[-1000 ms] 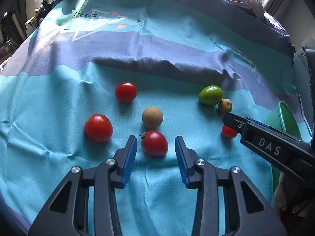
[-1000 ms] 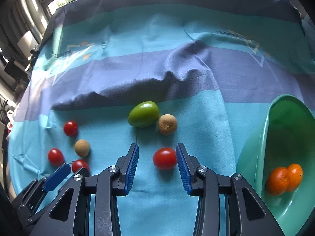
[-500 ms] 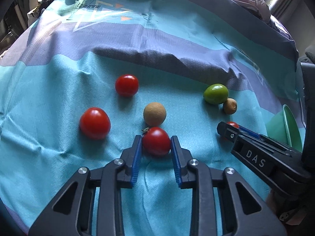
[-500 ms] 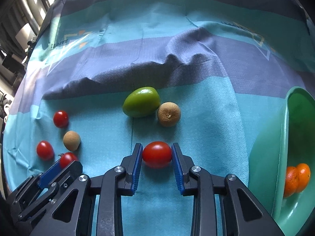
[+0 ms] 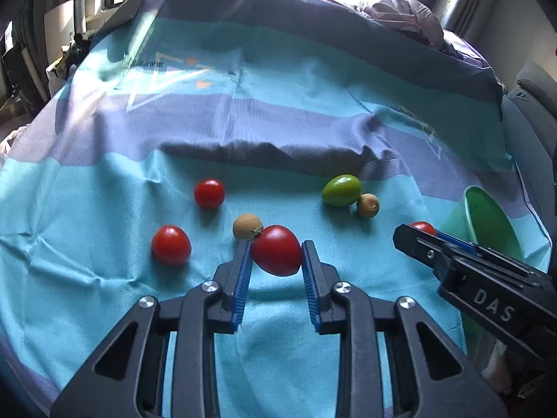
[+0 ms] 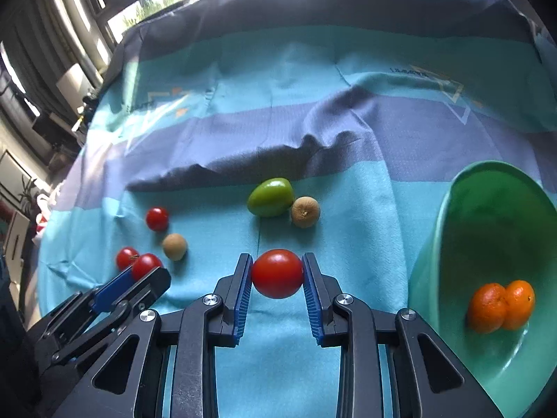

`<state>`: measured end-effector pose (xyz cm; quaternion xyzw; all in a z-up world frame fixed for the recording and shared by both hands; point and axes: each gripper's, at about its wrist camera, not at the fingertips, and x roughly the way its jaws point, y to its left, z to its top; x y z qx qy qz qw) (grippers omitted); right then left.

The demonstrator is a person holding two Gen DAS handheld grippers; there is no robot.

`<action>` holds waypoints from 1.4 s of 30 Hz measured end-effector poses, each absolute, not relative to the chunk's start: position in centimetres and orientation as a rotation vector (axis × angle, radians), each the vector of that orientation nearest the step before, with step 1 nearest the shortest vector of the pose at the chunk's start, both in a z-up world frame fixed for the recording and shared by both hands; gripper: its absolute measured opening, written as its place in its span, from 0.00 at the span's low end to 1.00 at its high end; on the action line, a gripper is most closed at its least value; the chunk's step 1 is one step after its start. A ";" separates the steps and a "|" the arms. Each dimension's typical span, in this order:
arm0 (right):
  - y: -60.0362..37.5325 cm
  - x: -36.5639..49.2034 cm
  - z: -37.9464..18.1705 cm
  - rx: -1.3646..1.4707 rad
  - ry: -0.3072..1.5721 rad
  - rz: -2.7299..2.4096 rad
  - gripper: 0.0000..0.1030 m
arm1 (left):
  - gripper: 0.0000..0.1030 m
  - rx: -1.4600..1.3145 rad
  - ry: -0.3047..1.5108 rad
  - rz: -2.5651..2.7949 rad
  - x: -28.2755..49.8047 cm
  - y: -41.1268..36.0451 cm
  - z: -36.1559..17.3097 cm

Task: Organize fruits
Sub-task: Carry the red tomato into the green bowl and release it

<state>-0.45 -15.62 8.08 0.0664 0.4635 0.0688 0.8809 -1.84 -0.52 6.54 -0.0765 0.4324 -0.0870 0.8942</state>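
Note:
My left gripper [image 5: 275,254] is shut on a red tomato [image 5: 276,250] and holds it just above the cloth. My right gripper [image 6: 277,271] is shut on another red tomato [image 6: 277,273], also lifted. On the cloth lie two more red tomatoes [image 5: 209,193] [image 5: 171,245], a brown round fruit [image 5: 245,226], a green fruit [image 5: 342,190] and a second brown fruit [image 5: 368,205] touching it. A green bowl [image 6: 452,216] at the right holds two oranges [image 6: 500,306].
A teal and grey striped cloth [image 5: 278,80] covers the table, with a raised fold [image 5: 264,151] behind the fruit. The right gripper's body [image 5: 487,289] shows in the left wrist view beside the bowl [image 5: 487,219]. Windows and clutter lie beyond the far edge.
Both grippers closed on their tomatoes and lifted them off the cloth; one second ago both were open around them.

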 end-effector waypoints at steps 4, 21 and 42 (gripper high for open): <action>-17.9 -2.2 11.2 0.194 0.868 0.153 0.30 | 0.27 -0.129 0.833 -0.238 -3.0 -2.5 8.8; -31.3 -5.5 13.9 0.423 0.735 -0.021 0.30 | 0.27 0.022 0.791 -0.576 -4.2 -16.9 12.0; -35.6 -4.3 10.2 0.497 0.859 -0.131 0.30 | 0.38 0.030 0.911 -0.697 -3.5 -21.4 9.2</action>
